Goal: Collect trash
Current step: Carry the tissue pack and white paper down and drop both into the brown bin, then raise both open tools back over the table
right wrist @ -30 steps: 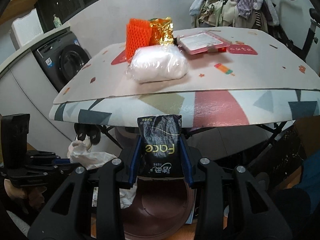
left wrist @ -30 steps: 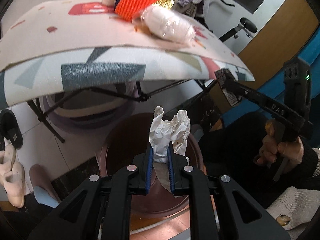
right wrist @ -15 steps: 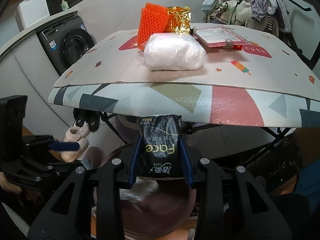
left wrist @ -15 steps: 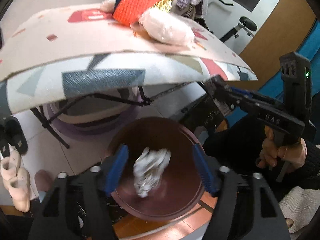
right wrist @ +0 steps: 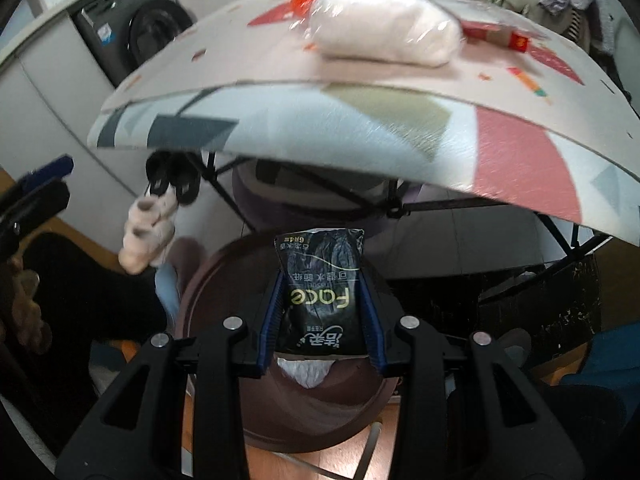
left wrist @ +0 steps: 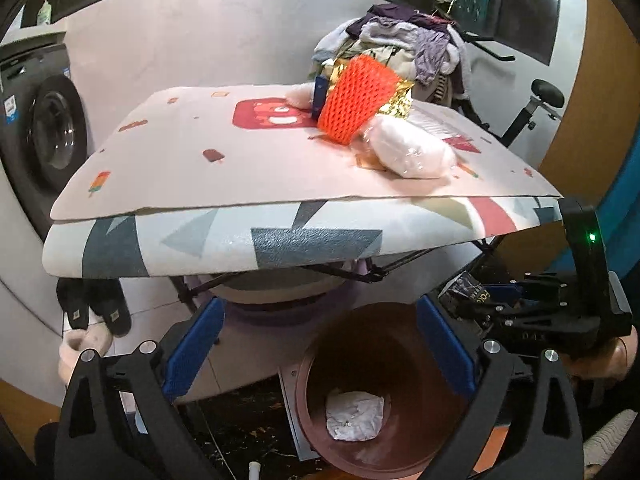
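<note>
A brown round bin (left wrist: 404, 344) stands on the floor under the table's front edge, with a crumpled white paper (left wrist: 354, 420) lying in it. My left gripper (left wrist: 320, 340) is open and empty above the bin's left side. My right gripper (right wrist: 322, 312) is shut on a black tissue packet (right wrist: 320, 296) and holds it over the bin (right wrist: 212, 296), where the white paper (right wrist: 306, 370) shows below. The right gripper also shows in the left wrist view (left wrist: 476, 296). On the table lie an orange foam net (left wrist: 356, 100), a gold wrapper (left wrist: 396, 100) and a clear bag of white stuff (left wrist: 412, 152).
The folding table (left wrist: 240, 236) has a patterned mat and black crossed legs. A washing machine (left wrist: 36, 140) stands left. Slippers (left wrist: 96, 312) lie on the floor. A heap of clothes (left wrist: 400, 48) is behind the table. A red flat packet (right wrist: 496, 36) lies on the table.
My left gripper opened and let the white paper fall into the bin, then lifted and turned toward the table. My right gripper moved down over the bin with the black packet.
</note>
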### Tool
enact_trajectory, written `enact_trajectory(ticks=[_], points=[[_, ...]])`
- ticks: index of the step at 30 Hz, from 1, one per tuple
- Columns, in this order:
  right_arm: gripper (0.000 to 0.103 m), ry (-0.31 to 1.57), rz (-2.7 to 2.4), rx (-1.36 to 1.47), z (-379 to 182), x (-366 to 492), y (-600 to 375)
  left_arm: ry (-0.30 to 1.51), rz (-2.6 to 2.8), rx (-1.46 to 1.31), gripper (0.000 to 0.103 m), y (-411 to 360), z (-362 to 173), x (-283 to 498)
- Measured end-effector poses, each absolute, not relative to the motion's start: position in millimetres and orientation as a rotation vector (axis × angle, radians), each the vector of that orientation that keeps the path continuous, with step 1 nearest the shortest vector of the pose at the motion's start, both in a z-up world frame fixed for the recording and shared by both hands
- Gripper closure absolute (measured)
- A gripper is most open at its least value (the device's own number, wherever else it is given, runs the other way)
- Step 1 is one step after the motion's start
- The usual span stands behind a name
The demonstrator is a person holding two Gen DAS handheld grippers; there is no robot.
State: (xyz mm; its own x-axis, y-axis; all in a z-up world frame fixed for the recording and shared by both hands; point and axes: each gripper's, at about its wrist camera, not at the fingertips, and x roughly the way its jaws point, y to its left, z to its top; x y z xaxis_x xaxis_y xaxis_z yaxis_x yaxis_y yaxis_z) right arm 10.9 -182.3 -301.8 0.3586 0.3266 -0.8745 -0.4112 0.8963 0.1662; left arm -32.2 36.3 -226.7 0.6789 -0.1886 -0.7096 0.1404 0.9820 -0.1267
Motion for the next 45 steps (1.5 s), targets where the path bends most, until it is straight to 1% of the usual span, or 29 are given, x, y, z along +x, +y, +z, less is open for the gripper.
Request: enact_trajectory(ticks=[8, 11, 13, 14, 15, 17, 19, 21, 32, 39, 45], points=[[0.064, 1.157, 0.478, -0.125, -312.7, 11.8, -174.4, 0.810, -0.160, -0.080, 0.008, 43.5, -230.2, -31.9], [0.061, 1.158, 0.464, -0.115, -311.8, 11.9, -179.0, 0.802, -0.156, -0.079, 0.008, 44.1, -229.0, -33.2], [0.056, 1.150, 0.458, -0.097, -309.5, 11.9, -182.1, 0.790, -0.149, -0.078, 0.008, 45.1, -226.7, -34.6], [0.049, 1.142, 0.453, -0.087, -307.5, 11.9, -184.4, 0.785, -0.148, -0.080, 0.008, 45.6, -226.1, -35.3], [0.039, 1.137, 0.449, -0.081, -306.5, 12.4, -185.6, 0.784, -0.148, -0.083, 0.008, 46.1, -226.0, -35.6], [0.027, 1.125, 0.435, -0.071, -303.4, 12.7, -189.0, 0.784, -0.140, -0.081, 0.008, 46.5, -225.0, -36.1], [0.026, 1.111, 0.435, -0.063, -299.4, 12.7, -190.9, 0.779, -0.142, -0.081, 0.008, 46.6, -223.5, -36.9], [0.016, 1.093, 0.432, -0.059, -295.1, 12.2, -192.4, 0.778, -0.148, -0.080, 0.008, 46.4, -222.6, -37.7], [0.006, 1.022, 0.460, -0.053, -271.5, 16.6, -191.4, 0.790, -0.175, -0.050, 0.008, 53.9, -209.7, -30.9], [0.006, 0.949, 0.480, -0.063, -240.5, 31.4, -198.9, 0.782, -0.200, 0.013, 0.008, 53.9, -195.0, -17.2], [0.006, 0.857, 0.475, -0.069, -209.7, 52.2, -207.9, 0.744, -0.206, -0.005, 0.008, 51.4, -177.8, 1.0]])
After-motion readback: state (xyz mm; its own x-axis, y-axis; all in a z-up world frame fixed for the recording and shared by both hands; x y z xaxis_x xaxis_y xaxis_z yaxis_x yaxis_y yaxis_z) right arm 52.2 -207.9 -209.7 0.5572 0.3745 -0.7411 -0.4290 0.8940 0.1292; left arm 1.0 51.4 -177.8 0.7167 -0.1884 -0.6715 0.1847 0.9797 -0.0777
